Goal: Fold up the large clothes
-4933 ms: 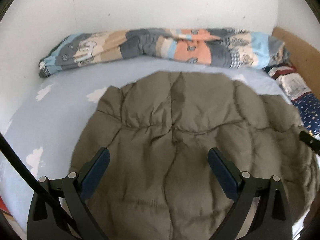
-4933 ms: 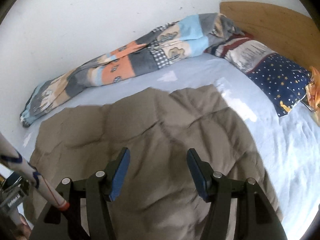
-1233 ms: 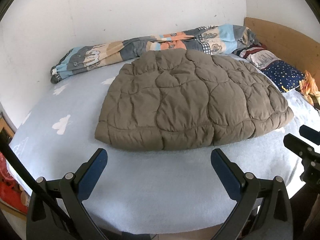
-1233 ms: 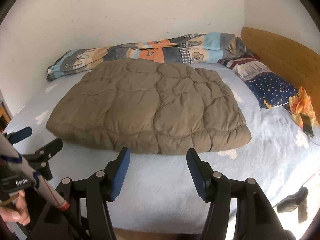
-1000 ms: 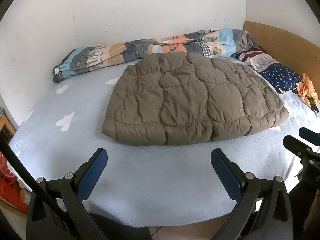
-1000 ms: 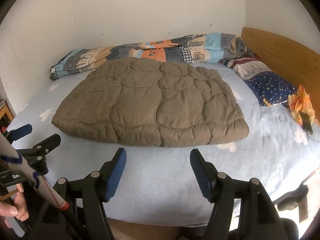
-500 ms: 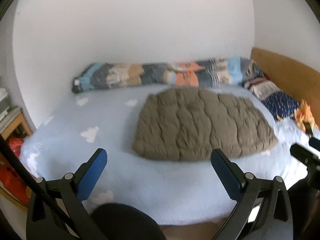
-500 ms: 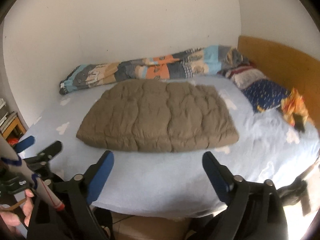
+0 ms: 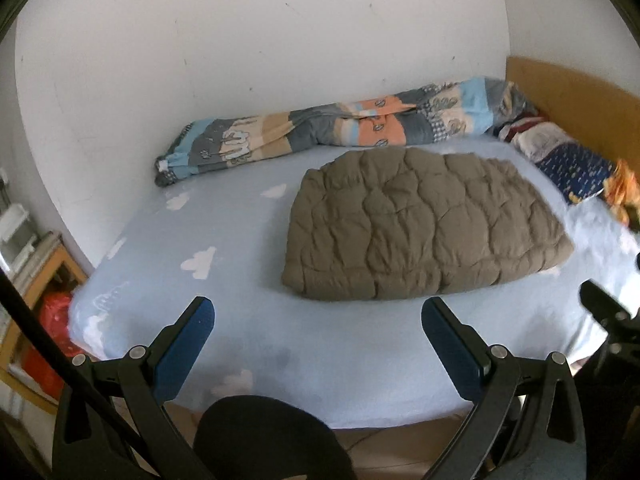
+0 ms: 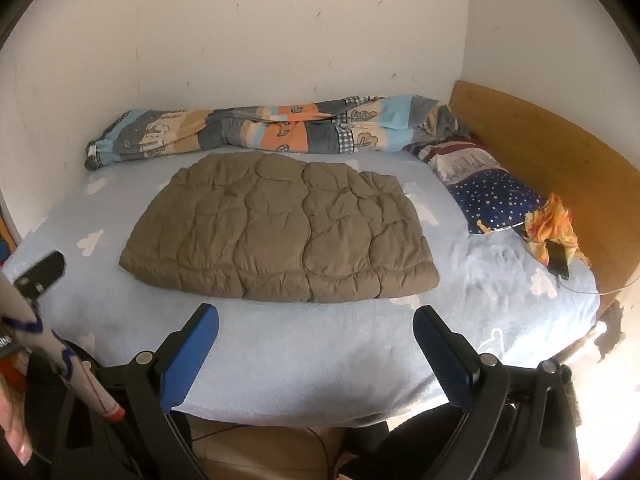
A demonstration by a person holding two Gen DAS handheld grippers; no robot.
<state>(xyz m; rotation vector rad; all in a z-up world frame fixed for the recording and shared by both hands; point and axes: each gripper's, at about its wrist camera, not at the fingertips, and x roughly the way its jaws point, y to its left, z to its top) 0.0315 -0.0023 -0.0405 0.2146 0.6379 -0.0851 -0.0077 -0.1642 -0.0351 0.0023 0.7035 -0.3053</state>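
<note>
Now both views stand farther back and higher than they did 1 second ago: the folded brown quilted garment (image 9: pixel 424 228) takes up less of each picture, more white wall shows above it, and the near edge of the bed (image 10: pixel 320 368) has come into view with floor beneath it. The garment itself lies as it did then, a flat padded rectangle in the middle of the pale blue cloud-print sheet, well apart from both tools. The left gripper (image 9: pixel 318 322) is spread wide with nothing between its blue pads, the same spread as before. The right gripper (image 10: pixel 316 330) has jaws that are opening, far wider than in the picture 1 second back, and they too are empty. Behind the garment a rolled patchwork blanket (image 10: pixel 256 130) lies along the wall, and a starred navy pillow (image 10: pixel 496 200) rests by the wooden headboard (image 10: pixel 560 168). Some things are hard to read: a dark rounded shape (image 9: pixel 272 440) fills the bottom of the left view and cannot be identified; the right tool's tip is only a cut-off black piece at that view's right edge; an orange crumpled item (image 10: pixel 550 228) beside the pillow is unclear; the left view is slightly blurred.
</note>
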